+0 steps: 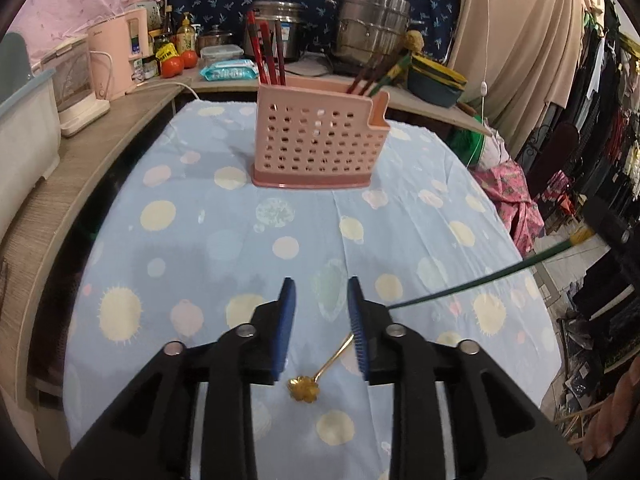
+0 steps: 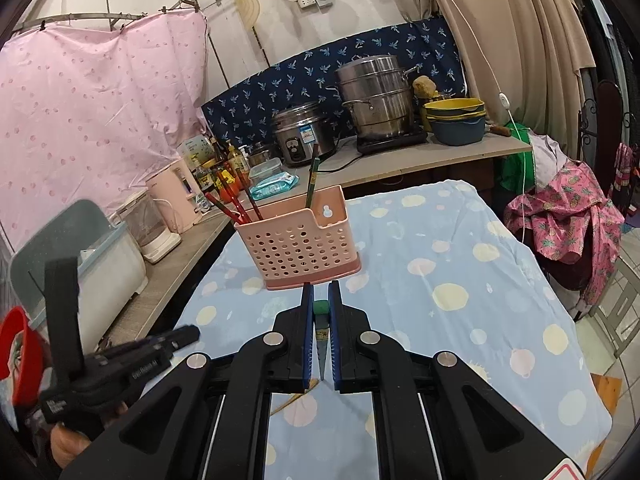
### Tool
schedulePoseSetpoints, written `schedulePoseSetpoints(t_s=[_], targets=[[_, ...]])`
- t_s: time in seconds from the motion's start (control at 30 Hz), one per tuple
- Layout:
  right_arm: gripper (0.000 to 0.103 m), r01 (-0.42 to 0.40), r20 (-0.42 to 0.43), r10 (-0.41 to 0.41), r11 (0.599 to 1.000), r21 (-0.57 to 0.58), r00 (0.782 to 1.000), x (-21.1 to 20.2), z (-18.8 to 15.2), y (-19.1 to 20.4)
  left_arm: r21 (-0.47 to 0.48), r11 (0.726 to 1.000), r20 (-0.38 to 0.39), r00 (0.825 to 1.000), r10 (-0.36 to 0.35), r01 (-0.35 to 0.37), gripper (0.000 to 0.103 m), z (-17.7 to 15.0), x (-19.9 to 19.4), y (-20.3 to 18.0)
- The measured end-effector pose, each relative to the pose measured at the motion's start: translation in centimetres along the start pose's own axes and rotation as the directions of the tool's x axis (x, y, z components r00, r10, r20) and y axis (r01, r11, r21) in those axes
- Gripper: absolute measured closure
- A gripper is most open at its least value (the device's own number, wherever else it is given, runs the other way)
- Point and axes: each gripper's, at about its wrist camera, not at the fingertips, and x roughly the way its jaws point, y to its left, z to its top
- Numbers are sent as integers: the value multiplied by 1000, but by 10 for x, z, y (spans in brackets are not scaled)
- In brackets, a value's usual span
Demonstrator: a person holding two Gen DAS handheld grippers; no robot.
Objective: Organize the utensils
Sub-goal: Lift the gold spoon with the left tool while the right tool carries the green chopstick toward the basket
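Observation:
A pink perforated utensil holder [image 1: 318, 142] stands on the dotted blue tablecloth [image 1: 200, 248], with red and dark chopsticks [image 1: 266, 54] upright in it. It also shows in the right wrist view [image 2: 298, 242]. A small gold spoon [image 1: 316, 376] with a flower-shaped bowl lies on the cloth just below my left gripper [image 1: 321, 292], which is open and empty. My right gripper [image 2: 320, 294] is shut on a green chopstick [image 2: 321, 328], held above the cloth in front of the holder. That chopstick's long shaft [image 1: 480, 278] crosses the left wrist view from the right.
A counter [image 1: 100, 132] runs along the left and back with a pink kettle [image 1: 118, 60], tomatoes [image 1: 178, 64], a wipes pack [image 1: 228, 70], a rice cooker [image 2: 304, 134], steel pots [image 2: 376, 100] and stacked bowls [image 2: 456, 118]. Clothes [image 2: 568, 216] hang at the right.

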Motion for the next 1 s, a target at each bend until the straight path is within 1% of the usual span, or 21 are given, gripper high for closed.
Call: schedulePoseSetpoints(t_s=[0.07,0.13,0.17,0.23,0.3,0.4,0.57,0.6,0.73,0.87,0.9,0.93,1.0], targets=[[96,13,8,-13,1000,12,1000,-1,3,-5,7,1000,-53,999,-13,14,70,-14,16,-4],[96,22,15,-23,999,24,1000,-3,6,-10,7,1000,-97,995,-27,28,64,-24,29,-7],[96,28,18,-28,999,29,999,-3,8,-13,8,999,-116,993,-33,34,62,-29,35,-9],[96,34,21,-35,999,35,999,-3,11,-16,17,999,-135,990,-39,42,55,-34,44,-16],[96,41,21,-42,998,39,999,-2,12,-19,34,998,-143,989,-42,47,52,-36,51,-23],[96,43,15,-44,998,50,999,2,12,-23,59,997,-160,986,-37,47,52,-36,64,-32],[96,43,15,-44,997,63,999,7,15,-28,72,996,-199,980,-28,43,52,-34,88,-39],[96,41,14,-42,997,65,999,8,16,-29,68,997,-208,978,-28,43,53,-33,93,-39],[96,36,10,-37,997,69,999,15,21,-33,65,997,-240,970,-23,39,65,-31,108,-39],[96,32,8,-32,997,72,999,20,25,-35,79,996,-238,971,-11,31,69,-29,111,-40],[96,30,6,-31,997,73,1000,22,26,-35,80,996,-238,971,-10,29,75,-28,112,-39],[96,28,6,-29,997,73,1000,24,27,-36,81,996,-239,971,-8,28,82,-28,112,-39],[96,26,6,-26,997,73,1000,27,29,-35,80,996,-245,969,-16,37,89,-26,112,-38]])
